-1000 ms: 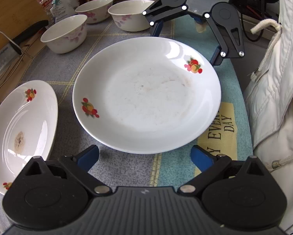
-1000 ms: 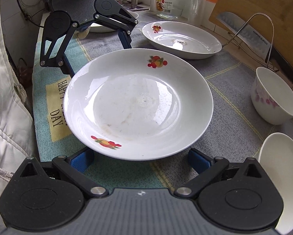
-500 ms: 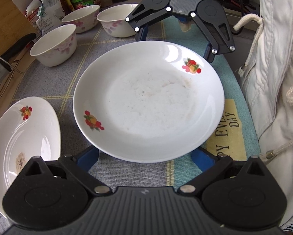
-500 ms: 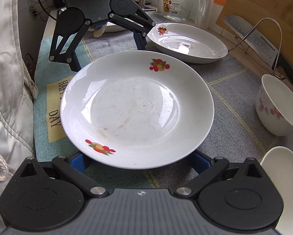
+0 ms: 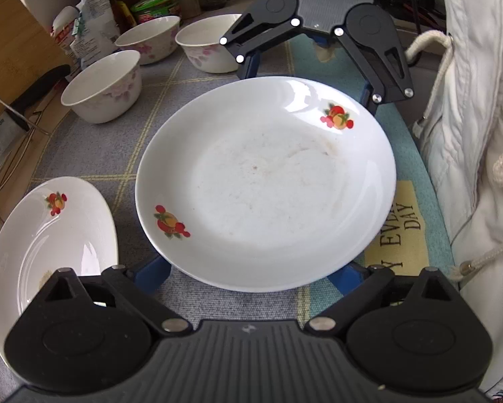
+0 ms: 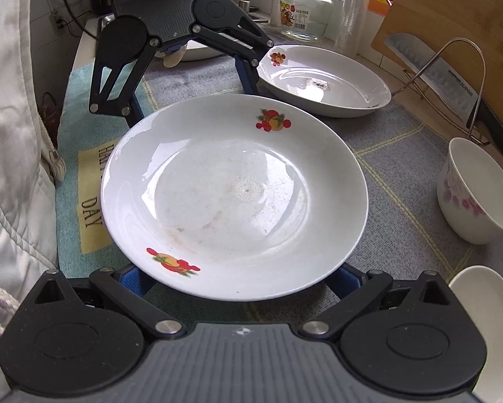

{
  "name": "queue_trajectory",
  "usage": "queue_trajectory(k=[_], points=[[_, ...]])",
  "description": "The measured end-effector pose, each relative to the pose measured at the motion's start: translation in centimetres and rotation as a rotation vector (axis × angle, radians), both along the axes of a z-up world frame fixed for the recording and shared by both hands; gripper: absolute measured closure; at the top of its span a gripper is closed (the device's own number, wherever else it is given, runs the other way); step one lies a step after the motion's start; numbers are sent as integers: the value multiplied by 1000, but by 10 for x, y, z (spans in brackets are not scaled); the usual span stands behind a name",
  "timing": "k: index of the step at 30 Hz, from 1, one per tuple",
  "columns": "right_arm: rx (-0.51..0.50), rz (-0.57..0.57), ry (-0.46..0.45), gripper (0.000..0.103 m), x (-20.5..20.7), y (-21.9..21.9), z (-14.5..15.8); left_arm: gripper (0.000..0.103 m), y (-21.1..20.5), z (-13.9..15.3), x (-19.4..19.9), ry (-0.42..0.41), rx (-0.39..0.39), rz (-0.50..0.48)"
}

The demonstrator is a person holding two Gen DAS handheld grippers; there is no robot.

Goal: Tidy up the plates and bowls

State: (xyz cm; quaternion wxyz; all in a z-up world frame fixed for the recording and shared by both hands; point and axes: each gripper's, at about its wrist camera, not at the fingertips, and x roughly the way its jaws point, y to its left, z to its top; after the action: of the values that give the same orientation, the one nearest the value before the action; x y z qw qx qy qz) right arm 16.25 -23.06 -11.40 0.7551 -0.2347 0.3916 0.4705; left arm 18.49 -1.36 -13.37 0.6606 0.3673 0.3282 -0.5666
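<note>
A white plate (image 5: pixel 265 184) with red fruit decals sits in the middle of the mat, also in the right wrist view as the plate (image 6: pixel 234 194). My left gripper (image 5: pixel 248 268) and my right gripper (image 6: pixel 238 282) face each other across it. Each has its blue fingers spread wide and tucked under the plate's rim, with the tips hidden. The left jaws are closing and the pads do not press on the plate. Opposite, I see the right gripper (image 5: pixel 308 84) and the left gripper (image 6: pixel 191 100). A second decal plate (image 5: pixel 50 235) (image 6: pixel 322 80) lies beside it.
Three flowered bowls (image 5: pixel 103 87) (image 5: pixel 149 42) (image 5: pixel 208 45) stand behind the plate, with one bowl (image 6: pixel 476 191) in the right wrist view. A knife rack (image 6: pixel 453 77), a cutting board (image 6: pixel 453 16) and a glass jar (image 6: pixel 305 10) line the back. A person's white jacket (image 5: pixel 469 168) hangs at the mat's edge.
The plate's rim now covers more of both grippers' blue fingers. The left wrist view has rolled slightly, bringing the bowls further into the frame.
</note>
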Motion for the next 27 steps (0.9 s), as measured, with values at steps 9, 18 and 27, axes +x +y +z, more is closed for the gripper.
queue_trajectory(k=[9,18,27], points=[[-25,13,-50,0,-4,1,2,7,2,0,-5,-44,1,-2],[-29,20,-66,0,-7,5,8,7,6,4,-9,-64,-4,4],[-35,27,-77,0,-7,16,15,7,17,10,-13,-87,-17,33]])
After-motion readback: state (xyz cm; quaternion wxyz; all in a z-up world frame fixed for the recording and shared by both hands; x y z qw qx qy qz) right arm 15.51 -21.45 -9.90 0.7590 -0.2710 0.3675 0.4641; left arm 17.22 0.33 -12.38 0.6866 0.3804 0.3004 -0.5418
